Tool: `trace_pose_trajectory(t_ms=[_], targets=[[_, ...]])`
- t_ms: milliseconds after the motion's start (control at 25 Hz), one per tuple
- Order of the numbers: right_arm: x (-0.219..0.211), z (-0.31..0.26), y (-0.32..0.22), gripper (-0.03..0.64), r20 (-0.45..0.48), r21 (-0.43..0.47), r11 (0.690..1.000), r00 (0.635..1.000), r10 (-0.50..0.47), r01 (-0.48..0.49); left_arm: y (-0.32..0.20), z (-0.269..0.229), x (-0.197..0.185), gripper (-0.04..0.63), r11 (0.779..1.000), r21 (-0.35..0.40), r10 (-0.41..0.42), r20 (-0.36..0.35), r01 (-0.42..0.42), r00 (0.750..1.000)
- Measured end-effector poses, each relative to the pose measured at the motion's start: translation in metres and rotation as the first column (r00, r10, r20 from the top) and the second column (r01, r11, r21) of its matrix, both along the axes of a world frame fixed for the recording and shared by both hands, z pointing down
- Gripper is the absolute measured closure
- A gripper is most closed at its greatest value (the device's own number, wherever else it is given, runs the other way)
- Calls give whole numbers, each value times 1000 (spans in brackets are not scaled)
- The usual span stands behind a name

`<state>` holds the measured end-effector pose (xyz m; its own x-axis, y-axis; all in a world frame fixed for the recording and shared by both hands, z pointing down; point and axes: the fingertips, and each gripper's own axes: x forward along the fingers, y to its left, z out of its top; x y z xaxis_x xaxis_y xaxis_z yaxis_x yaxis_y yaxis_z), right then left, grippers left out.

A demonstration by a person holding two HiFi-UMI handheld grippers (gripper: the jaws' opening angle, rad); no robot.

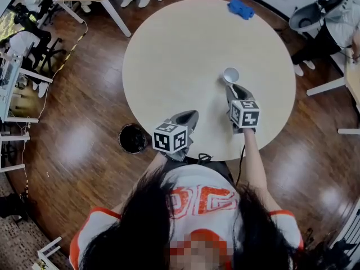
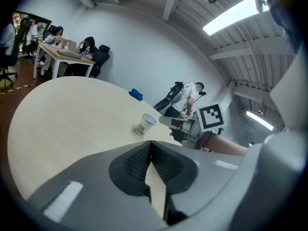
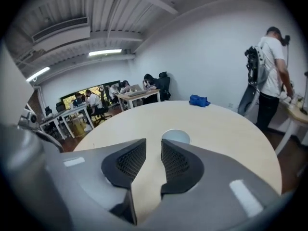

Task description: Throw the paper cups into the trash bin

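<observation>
One white paper cup (image 1: pixel 231 75) stands upright on the round pale table (image 1: pixel 180 49), open end up. My right gripper (image 1: pixel 235 90) hovers just short of it, open, with nothing between its pads. In the right gripper view the cup (image 3: pixel 176 136) shows just beyond the gripper's (image 3: pixel 154 146) tips. My left gripper (image 1: pixel 189 117) is at the table's near edge, shut and empty. From the left gripper view (image 2: pixel 148 150) the cup (image 2: pixel 144 124) lies ahead to the right, with the right gripper (image 2: pixel 177 123) beside it. A round black trash bin (image 1: pixel 133 138) sits on the floor left of the table.
A blue object (image 1: pixel 241 8) lies at the table's far edge. Desks and chairs (image 1: pixel 22 66) with seated people stand to the left. A person (image 1: pixel 337 16) stands at the far right beside another table. The wooden floor (image 1: pixel 79 139) surrounds the table.
</observation>
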<state>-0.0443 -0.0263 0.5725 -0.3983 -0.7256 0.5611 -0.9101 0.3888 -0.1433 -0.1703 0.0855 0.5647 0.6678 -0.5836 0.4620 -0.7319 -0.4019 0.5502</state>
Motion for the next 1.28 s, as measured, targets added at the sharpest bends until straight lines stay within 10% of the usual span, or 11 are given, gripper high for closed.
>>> trace_pose_trajectory(t_ms=[640, 1280], targets=[[-19, 61, -49, 506, -372, -131, 967, 893, -252, 218, -5, 9, -4, 595, 999, -29, 15, 20, -14, 1000], [-12, 52, -9, 583, -222, -159, 985, 969, -105, 70, -2, 8, -13, 595, 999, -21, 24, 0, -24, 1000]])
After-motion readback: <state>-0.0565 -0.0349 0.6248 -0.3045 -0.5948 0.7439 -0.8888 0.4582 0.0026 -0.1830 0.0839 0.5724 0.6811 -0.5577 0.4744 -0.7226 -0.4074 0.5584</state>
